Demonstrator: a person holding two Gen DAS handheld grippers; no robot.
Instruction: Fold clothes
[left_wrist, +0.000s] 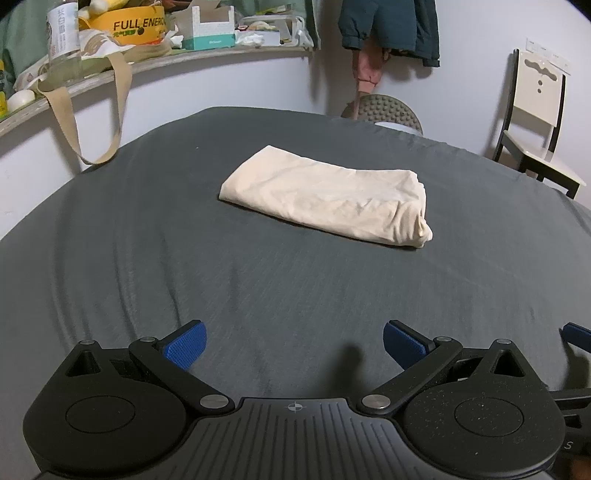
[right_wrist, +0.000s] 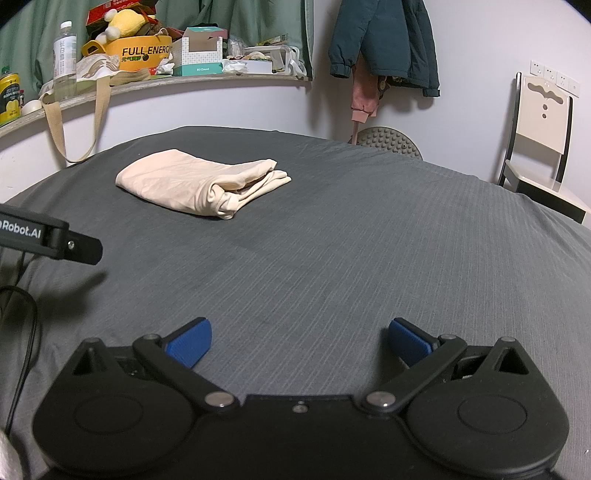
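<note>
A cream garment (left_wrist: 328, 199) lies folded into a compact rectangle on the grey bed sheet (left_wrist: 184, 258), past the middle of the bed. It also shows in the right wrist view (right_wrist: 195, 184), far left, with its layered edges facing me. My left gripper (left_wrist: 293, 345) is open and empty, low over the sheet well short of the garment. My right gripper (right_wrist: 299, 341) is open and empty too, to the right of the left one. A blue fingertip of the right gripper shows at the right edge of the left wrist view (left_wrist: 576, 334).
A cluttered shelf (right_wrist: 184, 79) runs along the wall behind the bed, with a tote bag's straps (right_wrist: 59, 125) hanging down. A jacket (right_wrist: 384, 40) hangs on the wall. A chair (right_wrist: 543, 147) stands at the right. The left gripper's body (right_wrist: 44, 236) and its cable show at the left.
</note>
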